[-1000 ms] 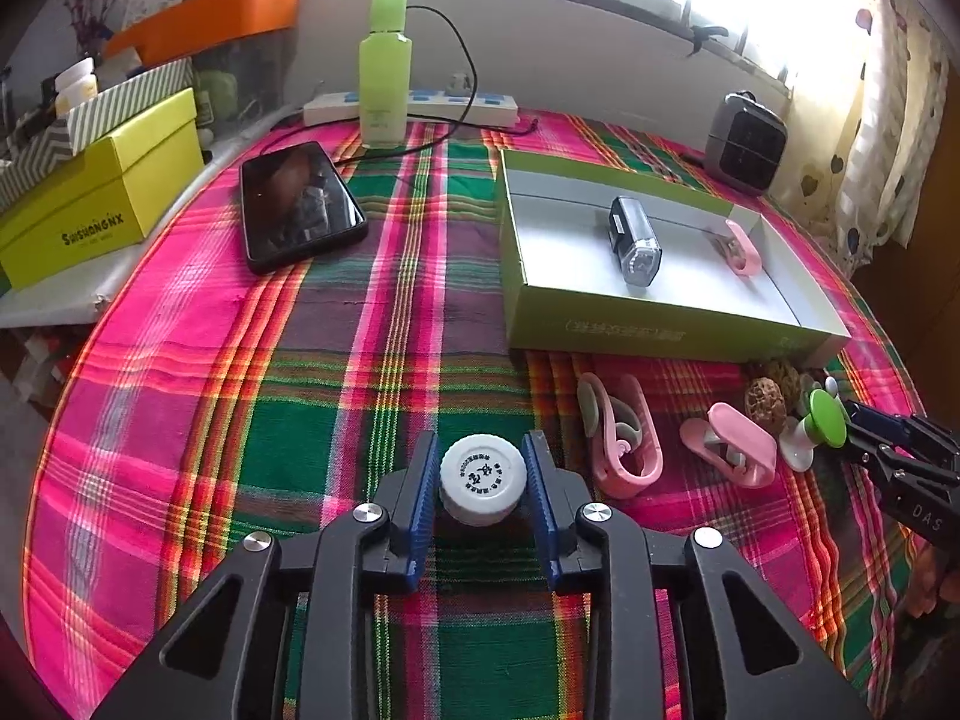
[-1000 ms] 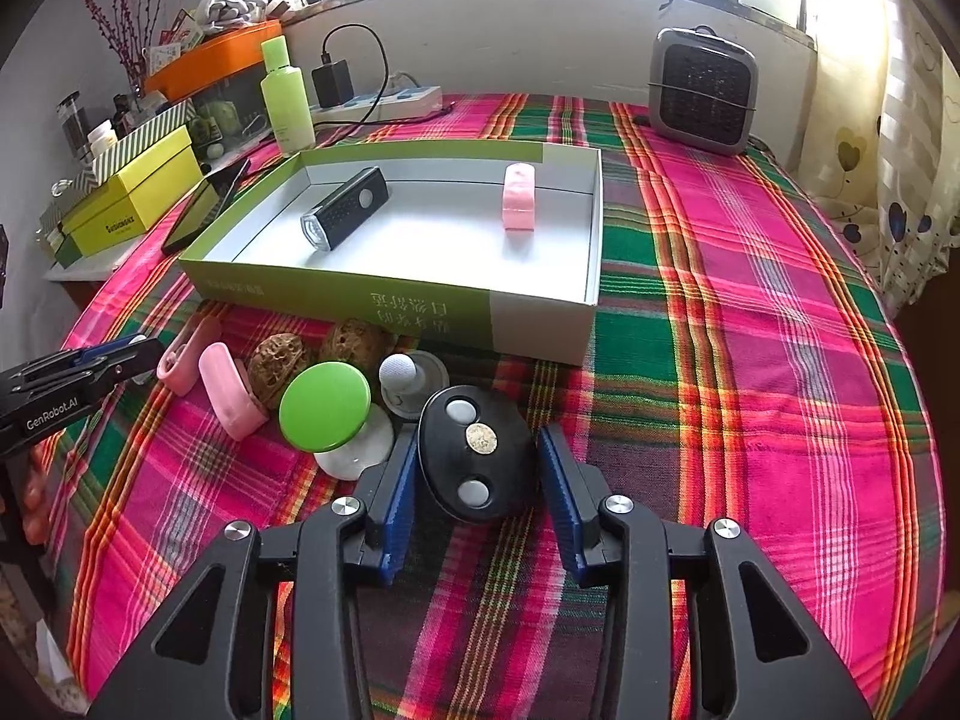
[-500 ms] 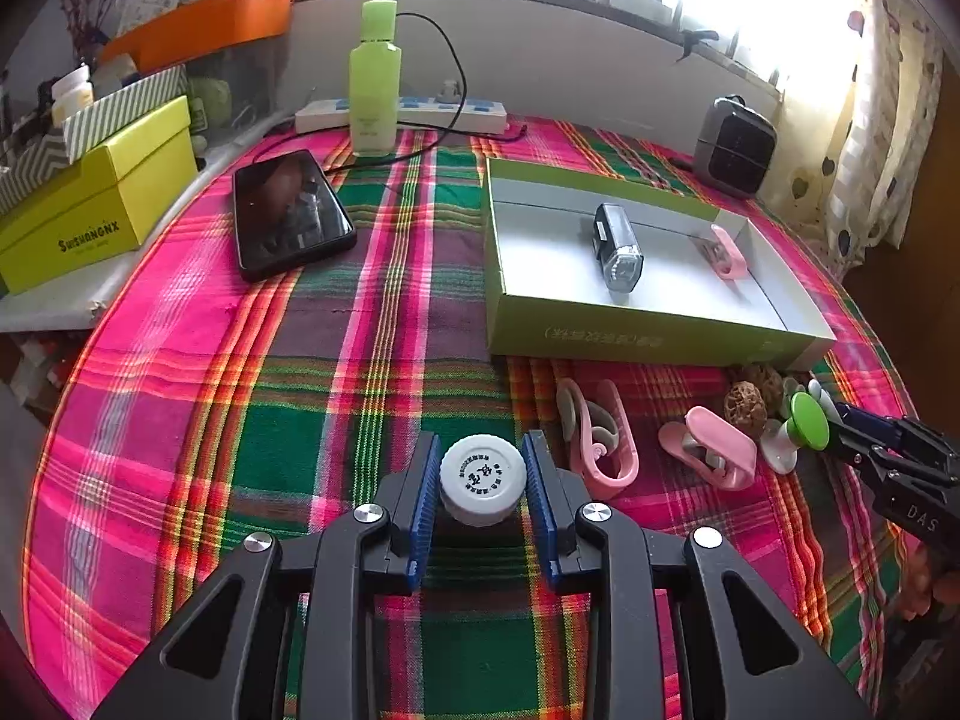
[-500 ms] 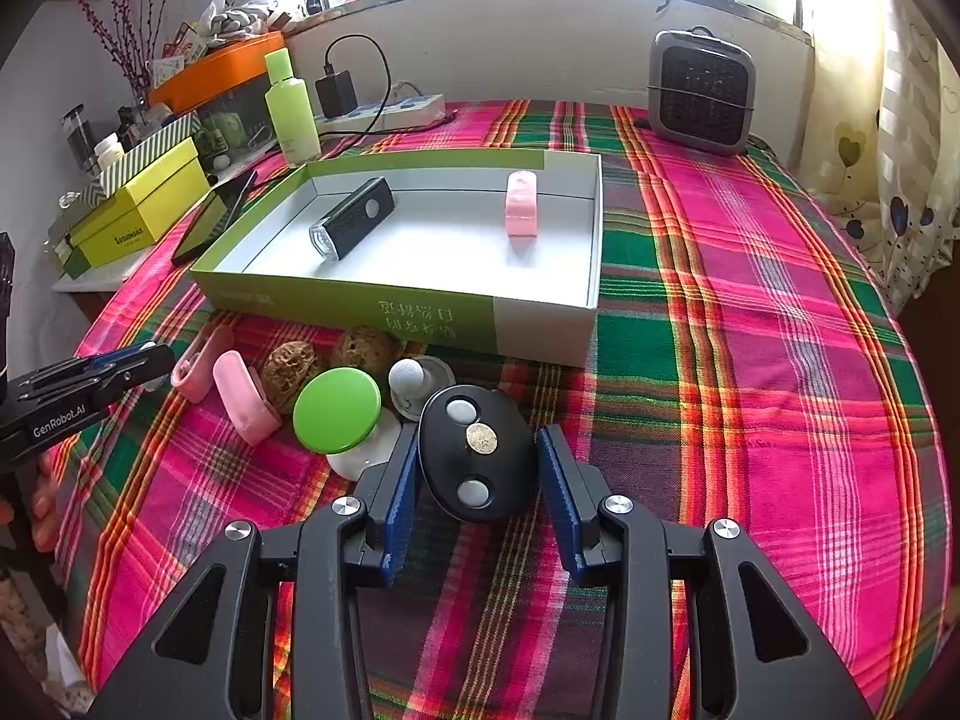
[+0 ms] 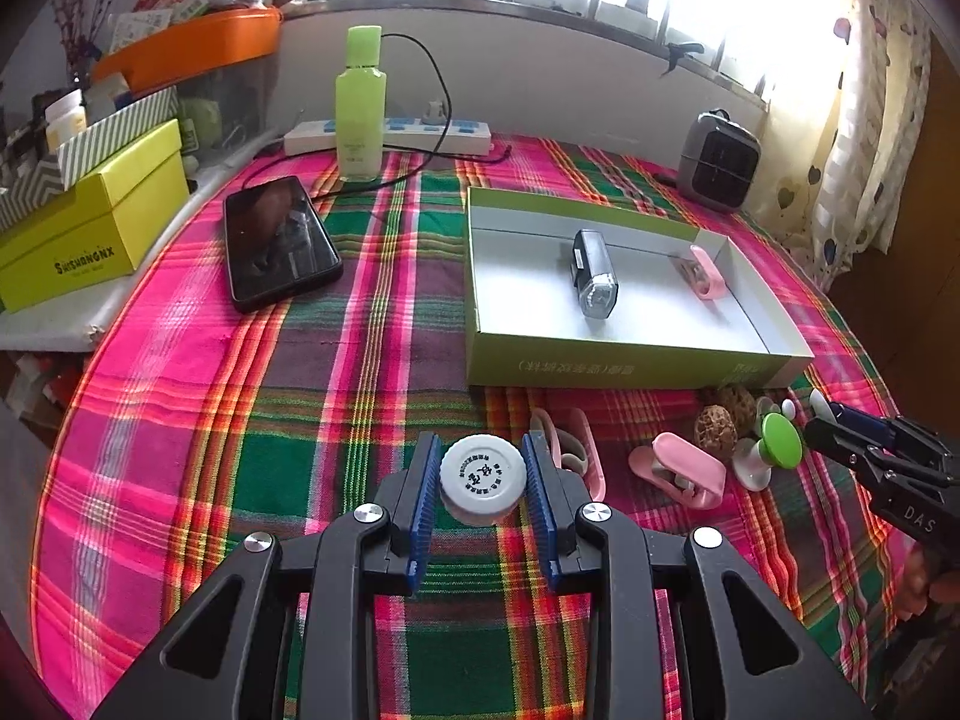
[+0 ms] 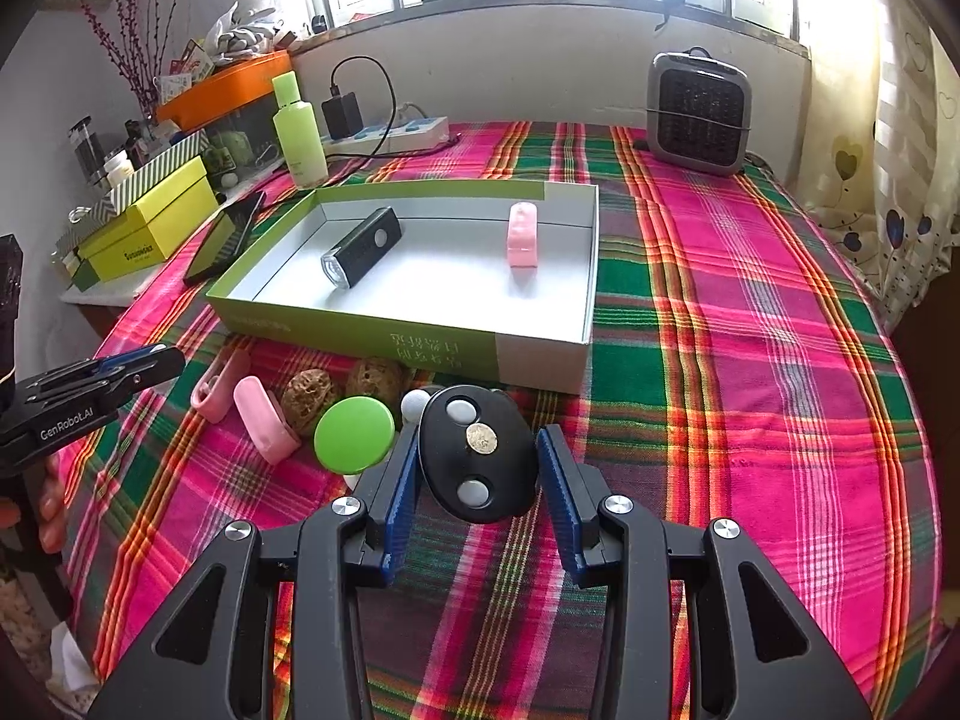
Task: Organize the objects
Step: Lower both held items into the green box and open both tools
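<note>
Jaws clamped; open plaid cloth (image 6: 750,360) rightward.

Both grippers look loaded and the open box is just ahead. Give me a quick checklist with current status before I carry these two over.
1. Left gripper gripping the white cap: ok, both blue pads sit against its sides.
2. Right gripper gripping the black oval remote: cannot tell; its left pad touches, but a gap shows at the right pad.
3. Free floor in the green box: ok, only a black flashlight and a pink clip lie inside.
4. Right path to the box: not ok, the green-topped piece and two walnuts lie close by.
5. Phone clear of the left path: ok, it lies off to the side.
</note>
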A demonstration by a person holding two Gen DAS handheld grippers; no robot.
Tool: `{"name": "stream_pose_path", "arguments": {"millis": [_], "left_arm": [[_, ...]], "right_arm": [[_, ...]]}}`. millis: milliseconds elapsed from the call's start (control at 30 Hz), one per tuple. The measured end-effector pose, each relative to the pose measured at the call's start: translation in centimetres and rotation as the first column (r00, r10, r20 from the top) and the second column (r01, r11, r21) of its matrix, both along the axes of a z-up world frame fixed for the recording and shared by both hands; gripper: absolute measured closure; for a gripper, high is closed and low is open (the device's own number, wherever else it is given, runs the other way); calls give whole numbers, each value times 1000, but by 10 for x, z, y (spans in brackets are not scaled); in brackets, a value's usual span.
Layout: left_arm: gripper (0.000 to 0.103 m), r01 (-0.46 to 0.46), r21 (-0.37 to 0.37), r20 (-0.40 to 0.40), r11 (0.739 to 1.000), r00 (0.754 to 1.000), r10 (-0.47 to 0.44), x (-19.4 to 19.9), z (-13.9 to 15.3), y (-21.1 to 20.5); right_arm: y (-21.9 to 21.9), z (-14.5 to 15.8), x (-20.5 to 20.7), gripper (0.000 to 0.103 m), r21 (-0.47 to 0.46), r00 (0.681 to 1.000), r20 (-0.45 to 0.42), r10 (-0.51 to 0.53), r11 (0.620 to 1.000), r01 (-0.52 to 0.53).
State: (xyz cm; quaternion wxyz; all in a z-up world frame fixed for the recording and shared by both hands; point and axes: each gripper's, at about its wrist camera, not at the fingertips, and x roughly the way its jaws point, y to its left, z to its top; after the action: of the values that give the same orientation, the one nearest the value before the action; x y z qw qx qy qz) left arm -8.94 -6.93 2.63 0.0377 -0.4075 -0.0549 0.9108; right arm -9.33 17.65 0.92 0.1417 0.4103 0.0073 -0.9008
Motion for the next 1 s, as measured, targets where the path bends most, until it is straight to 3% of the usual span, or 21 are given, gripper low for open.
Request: {"name": "stream_pose_path", "arguments": {"millis": [567,1000], "left_arm": [[77,41,12,-33,999,999,-41,-18,18,12],[77,62,33,-35,998,998,-61,-67,27,23]], "right_arm": [[-9,19,-13,63,-19,999,-36,23,1000,-24],[-30,30,-54,63,-14,997,-38,68,998,-68]]}}
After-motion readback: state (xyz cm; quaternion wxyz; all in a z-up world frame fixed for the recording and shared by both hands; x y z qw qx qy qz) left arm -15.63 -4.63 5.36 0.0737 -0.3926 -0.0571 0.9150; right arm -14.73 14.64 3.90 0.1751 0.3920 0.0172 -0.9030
